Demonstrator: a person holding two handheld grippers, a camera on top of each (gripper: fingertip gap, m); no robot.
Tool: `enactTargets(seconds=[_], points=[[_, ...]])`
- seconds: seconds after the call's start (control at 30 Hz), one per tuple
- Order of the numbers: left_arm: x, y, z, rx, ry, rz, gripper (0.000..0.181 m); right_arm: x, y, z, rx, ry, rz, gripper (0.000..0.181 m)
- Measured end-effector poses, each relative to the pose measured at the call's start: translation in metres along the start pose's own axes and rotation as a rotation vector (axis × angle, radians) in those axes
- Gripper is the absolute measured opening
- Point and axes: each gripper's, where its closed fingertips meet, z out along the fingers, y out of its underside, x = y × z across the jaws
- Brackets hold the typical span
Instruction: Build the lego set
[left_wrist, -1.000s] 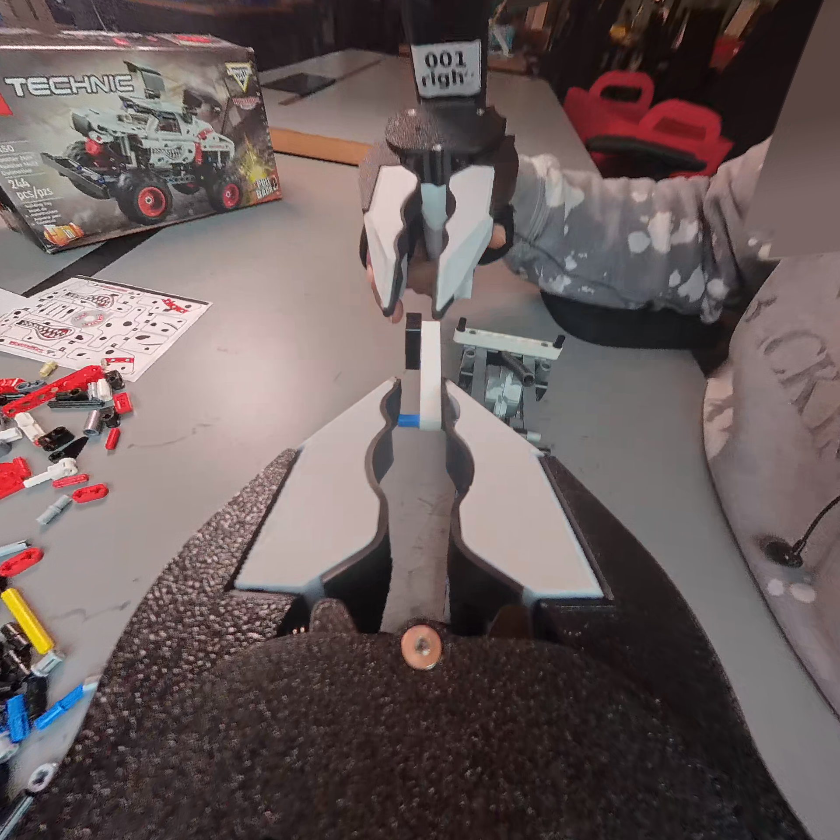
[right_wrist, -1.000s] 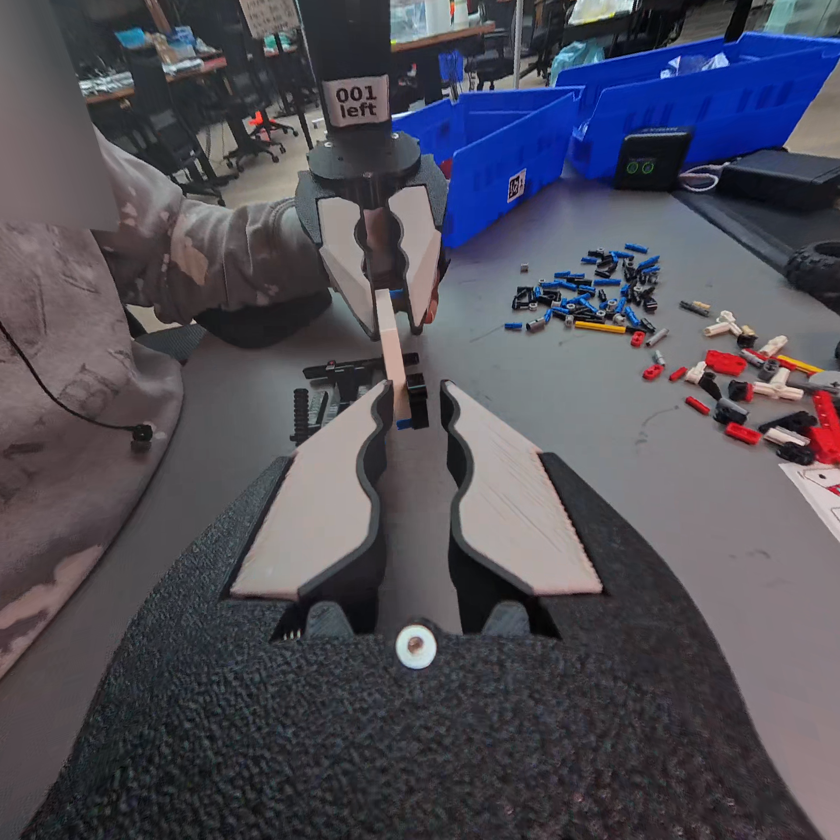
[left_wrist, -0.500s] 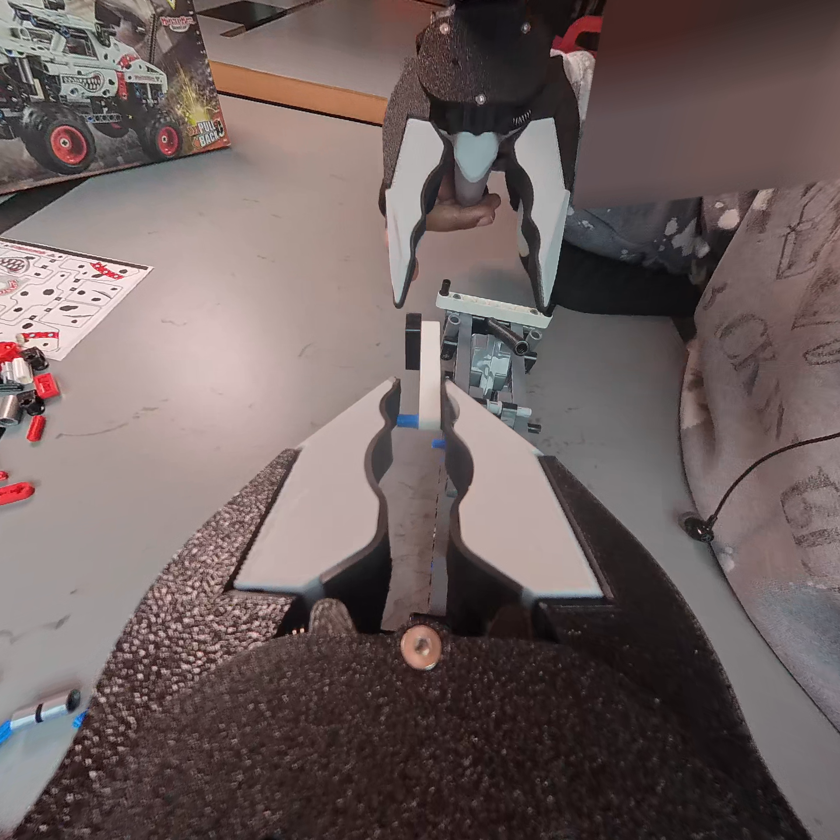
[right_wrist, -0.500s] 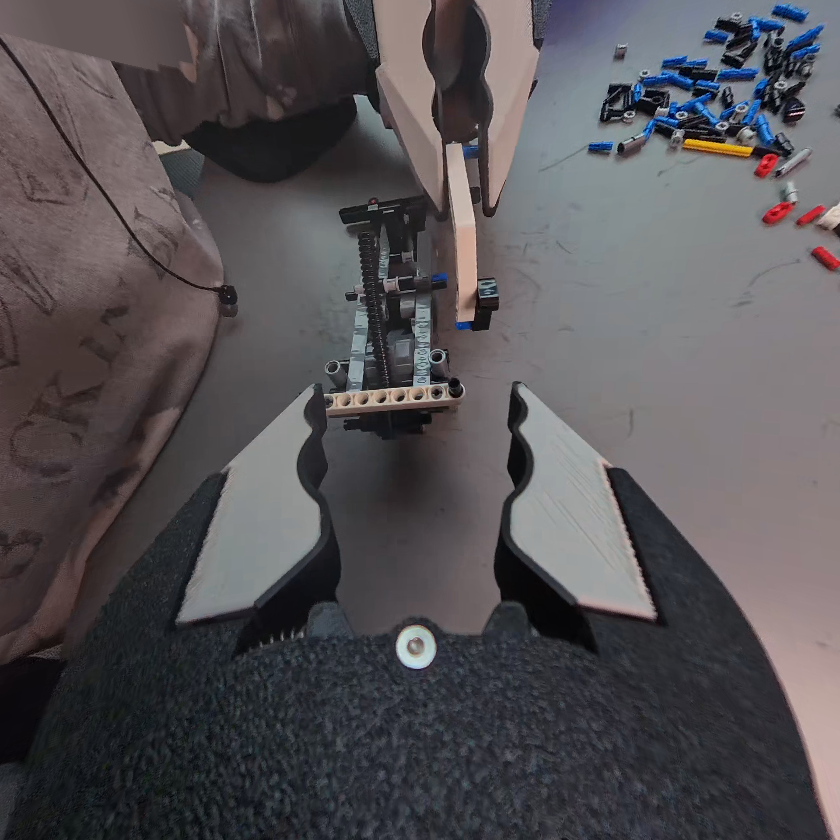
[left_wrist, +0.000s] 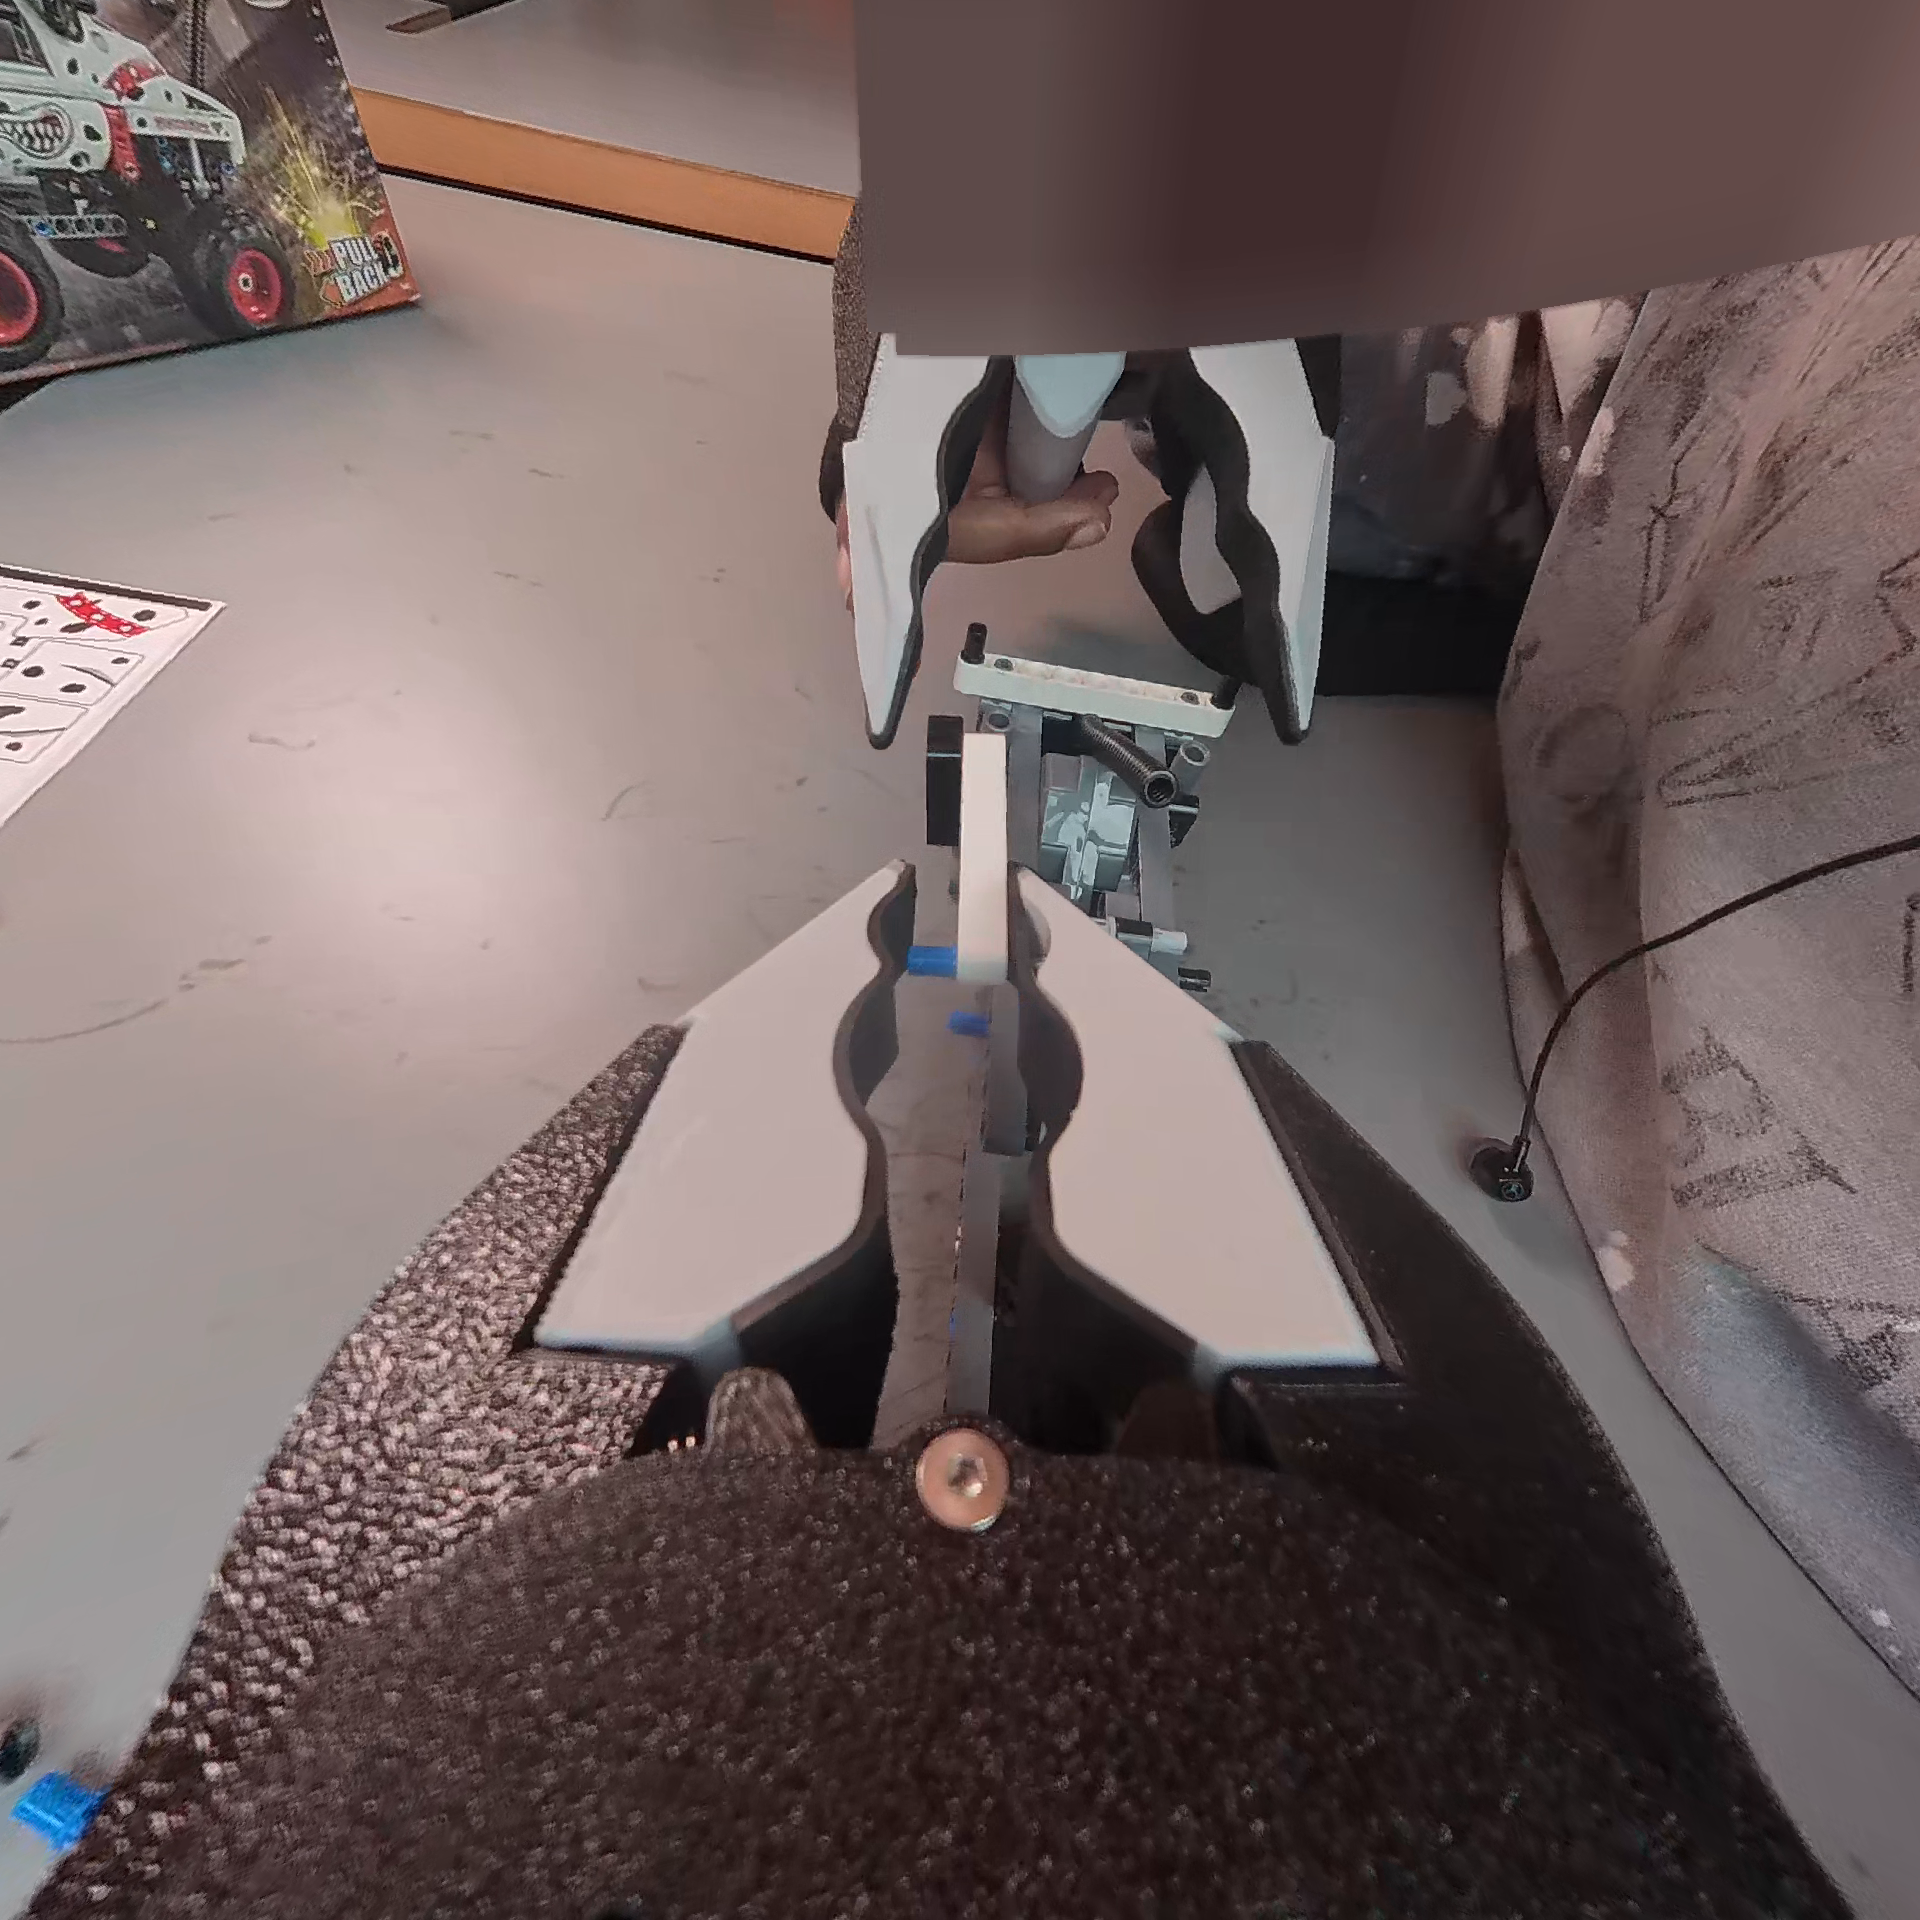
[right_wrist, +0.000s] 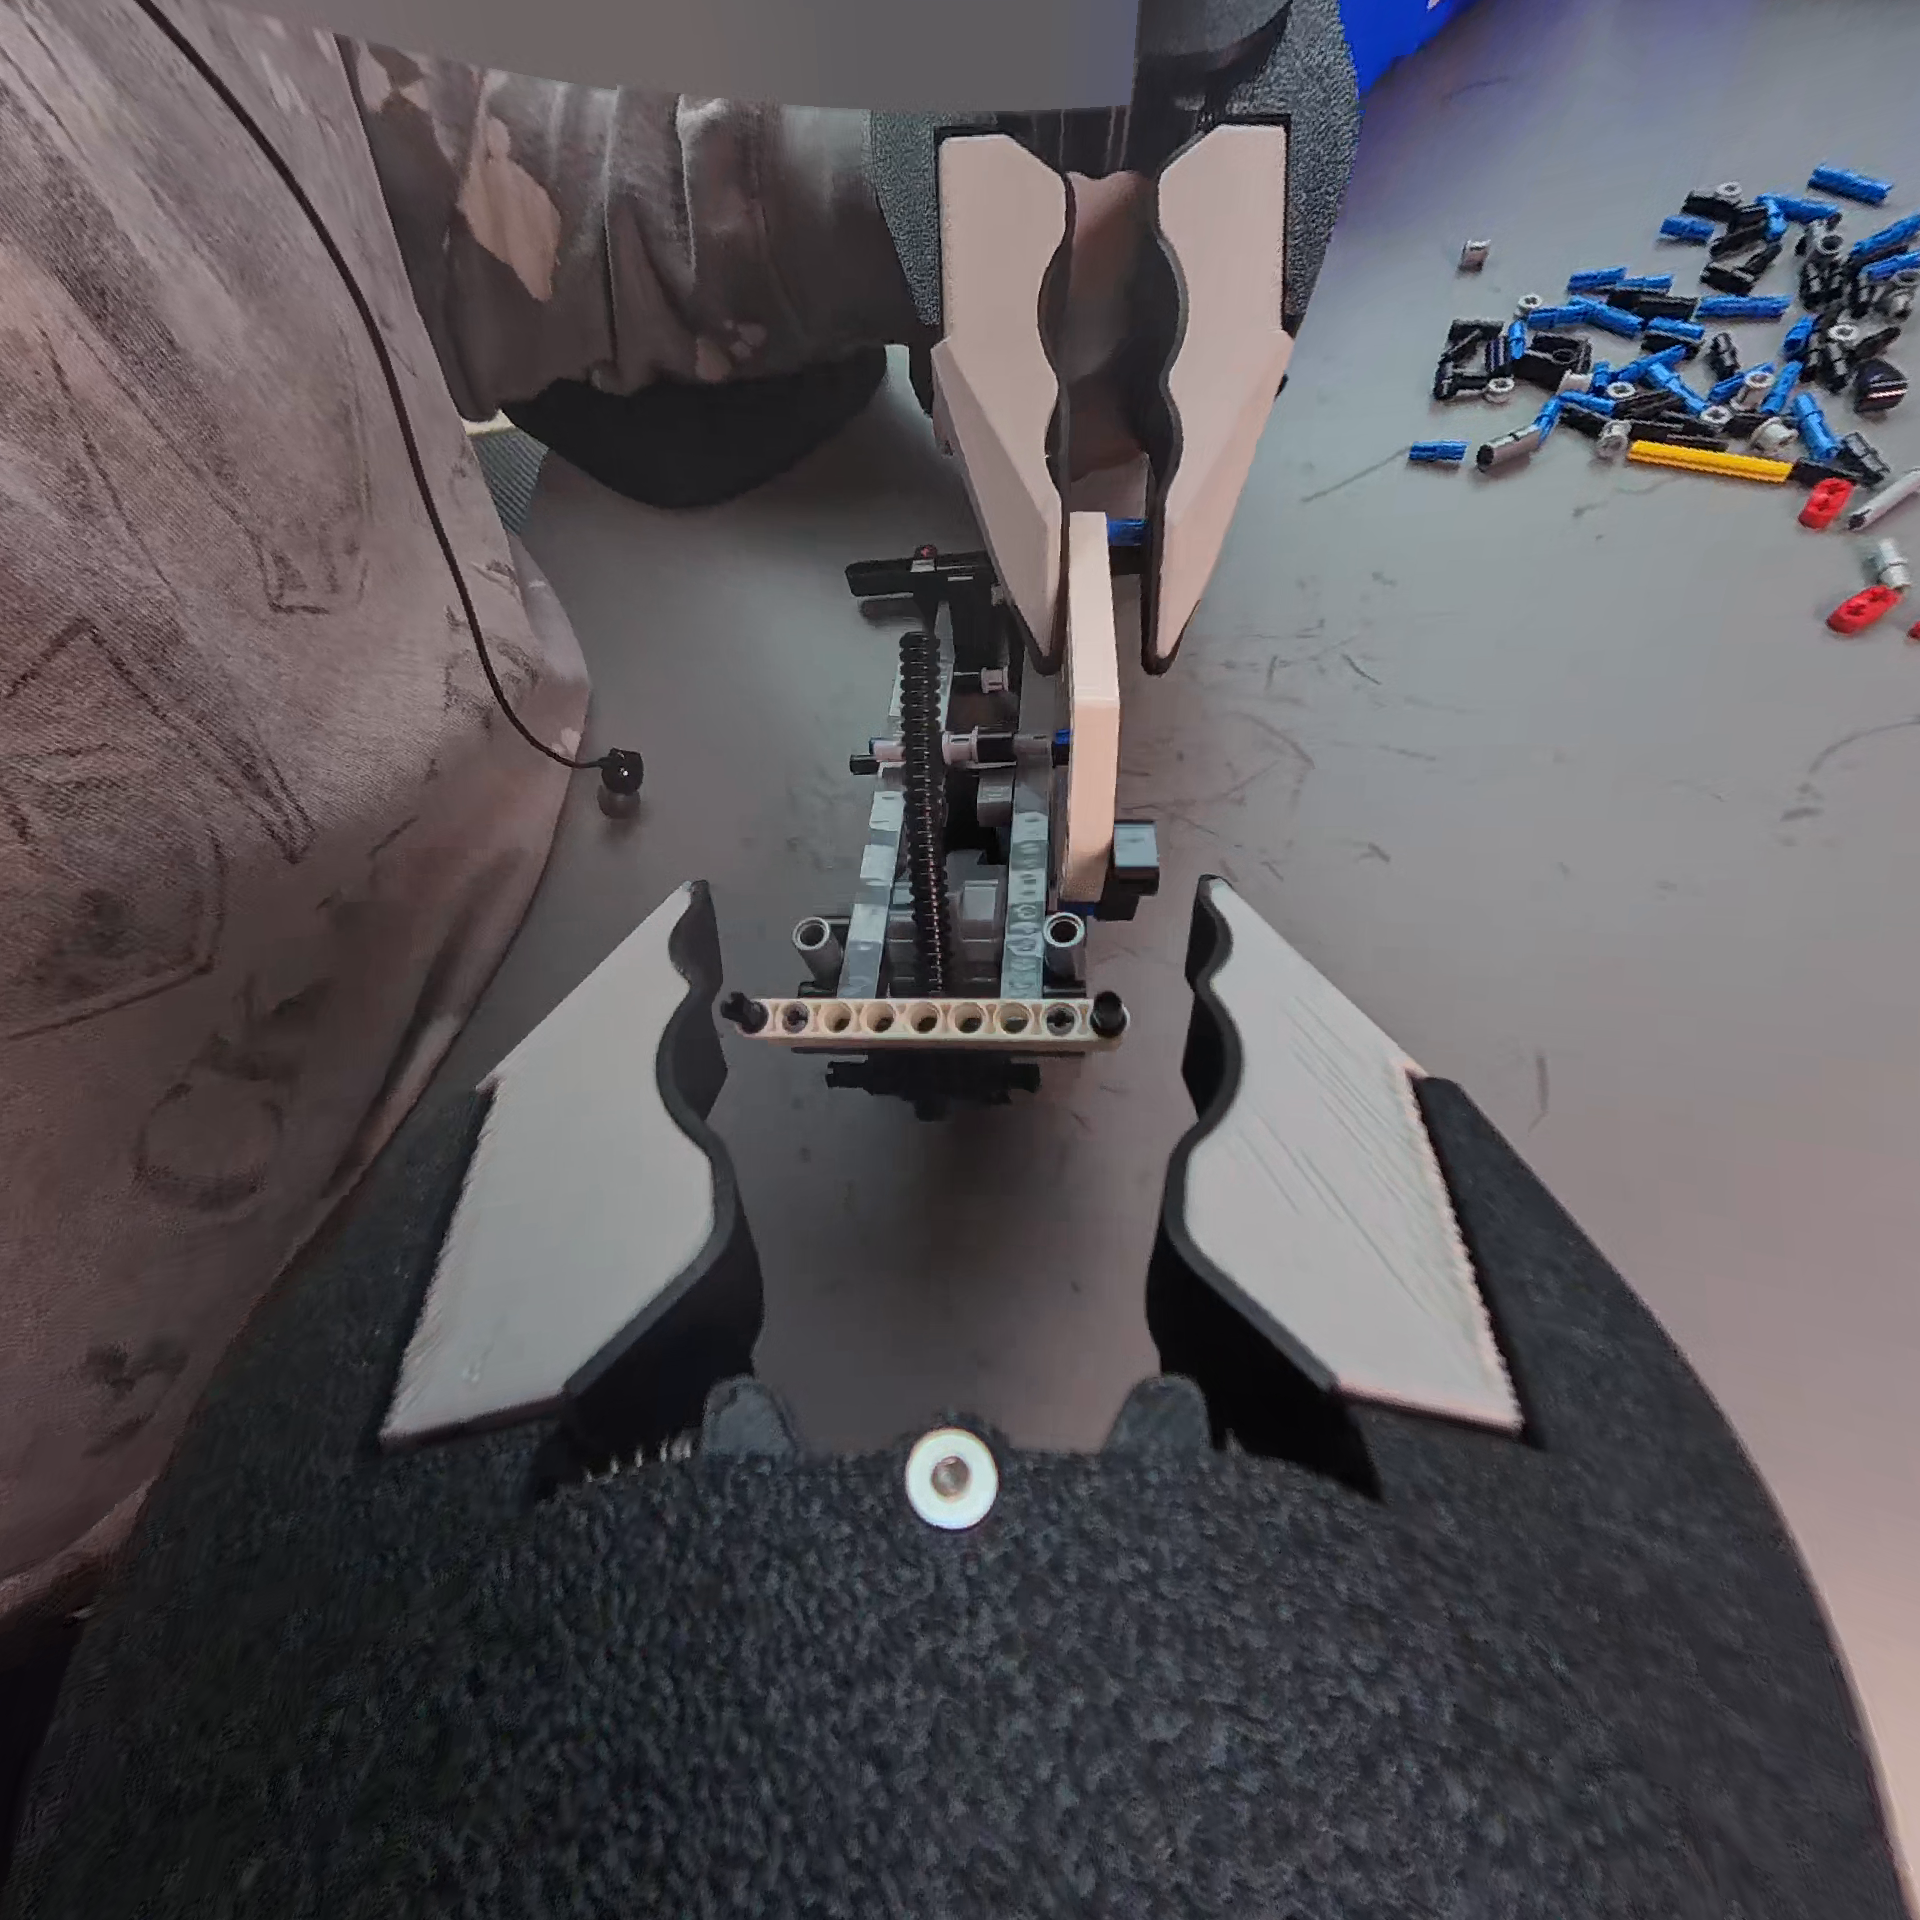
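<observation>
Lego frame (right_wrist: 940, 914) lies on table (left_wrist: 520, 675) between our grippers; left gripper (left_wrist: 961, 883) clamps white beam (left_wrist: 982, 862) just beside frame's side; right gripper (right_wrist: 951, 904), jaws wide, straddles frame's near end; next we judge: steady frame, press beam's pins home.

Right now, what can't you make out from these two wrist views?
- Left wrist view: whether the white beam in the left gripper touches the chassis; the fingers hide its rear pins.
- Left wrist view: upper body of the right gripper, under a blur patch.
- Left wrist view: set box and sticker sheet, cut by the frame edge.
- Right wrist view: loose parts pile, too small to sort, cut by the right edge.
</observation>
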Motion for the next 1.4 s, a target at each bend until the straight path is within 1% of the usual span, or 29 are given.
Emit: enactTargets(seconds=[0.1, 0.23, 0.3, 0.57, 0.7, 0.87, 1.17, 1.4], points=[[0.001, 0.002, 0.002, -0.005, 0.009, -0.002, 0.016, -0.001, 0.000, 0.010, -0.019, 0.010, -0.014, 0.091], [0.001, 0.001, 0.002, 0.004, 0.013, -0.009, 0.016, 0.000, 0.009, 0.018, -0.061, 0.007, -0.032, 0.084], [0.001, 0.000, 0.001, 0.013, 0.014, -0.015, 0.016, 0.003, 0.008, 0.017, -0.039, 0.011, -0.023, 0.076], [-0.003, -0.003, -0.002, 0.033, 0.011, -0.042, 0.016, 0.005, 0.007, 0.018, 0.009, -0.021, 0.016, 0.076], [-0.005, -0.003, -0.001, 0.032, 0.009, -0.069, 0.016, 0.010, 0.004, 0.015, 0.045, -0.018, 0.043, 0.069], [-0.004, -0.002, -0.001, 0.028, 0.011, -0.064, 0.016, 0.011, 0.005, 0.014, 0.053, -0.018, 0.044, 0.064], [-0.005, -0.007, -0.003, 0.060, 0.024, -0.098, 0.017, 0.010, -0.004, 0.009, 0.112, -0.036, 0.061, 0.065], [-0.003, -0.005, -0.002, 0.047, 0.034, -0.098, 0.017, 0.009, 0.000, 0.011, 0.084, -0.032, 0.047, 0.063]])
